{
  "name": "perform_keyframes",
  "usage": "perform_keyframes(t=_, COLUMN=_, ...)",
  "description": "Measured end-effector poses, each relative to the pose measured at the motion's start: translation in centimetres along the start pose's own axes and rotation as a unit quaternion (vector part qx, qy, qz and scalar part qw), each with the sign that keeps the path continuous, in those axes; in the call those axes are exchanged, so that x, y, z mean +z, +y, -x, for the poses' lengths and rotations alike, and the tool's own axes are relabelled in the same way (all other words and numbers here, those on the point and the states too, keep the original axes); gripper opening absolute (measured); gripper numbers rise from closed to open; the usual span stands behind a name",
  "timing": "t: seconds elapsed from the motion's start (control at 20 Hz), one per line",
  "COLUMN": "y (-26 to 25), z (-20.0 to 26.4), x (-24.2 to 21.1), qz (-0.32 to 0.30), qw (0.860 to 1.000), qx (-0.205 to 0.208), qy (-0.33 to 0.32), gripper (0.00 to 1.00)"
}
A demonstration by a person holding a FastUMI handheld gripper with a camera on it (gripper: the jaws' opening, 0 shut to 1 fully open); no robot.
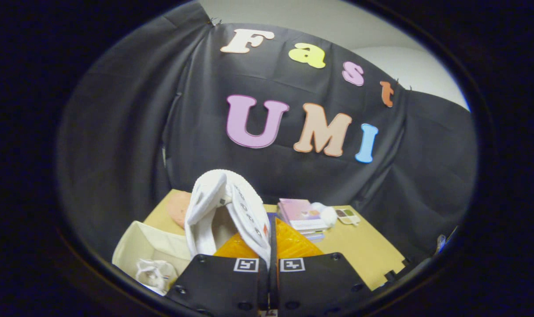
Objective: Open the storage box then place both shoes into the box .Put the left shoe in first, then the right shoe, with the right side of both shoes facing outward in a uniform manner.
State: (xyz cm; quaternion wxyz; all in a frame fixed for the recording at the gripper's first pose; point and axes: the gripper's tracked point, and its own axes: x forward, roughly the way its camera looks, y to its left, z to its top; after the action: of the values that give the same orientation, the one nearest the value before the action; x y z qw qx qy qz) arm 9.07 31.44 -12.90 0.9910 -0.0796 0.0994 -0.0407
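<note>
A hand-held gripper point(270, 246) holds a white shoe point(225, 211) above a wooden table point(364, 251) in a booth draped in black cloth. Its 2 fingers point(293, 242) are drawn close together, with the shoe's upper edge pinched in the narrow gap between them; the shoe rises from the fingers with its opening and lace eyelets facing the camera. Below and to the left of the fingers stands an open cream fabric storage box point(139, 242), and a second white shoe point(154, 273) lies inside it near the front wall. Beyond the raised shoe, a pinkish round object point(178, 207) rests on the table's far left corner. Just ahead of the fingers, to their right, is a small stack of books with a pink cover point(300, 213), a white fluffy ball point(326, 213) touching its far side, and a small palette of coloured squares point(348, 215) just beside that.
</note>
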Motion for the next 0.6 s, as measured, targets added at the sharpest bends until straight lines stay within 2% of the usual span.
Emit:
perform_keyframes(t=0.1, y=4.1, z=0.8, x=-1.3, qz=-0.028, qw=0.999, qx=0.037, qy=0.024, gripper=0.04)
perform_keyframes(t=0.25, y=7.7, z=1.0, x=-5.0, qz=-0.044, qw=0.994, qx=0.064, qy=0.082, gripper=0.04)
perform_keyframes(t=0.6, y=9.1, z=0.9, x=-15.8, qz=-0.027, qw=0.968, qx=0.061, qy=0.243, gripper=0.05)
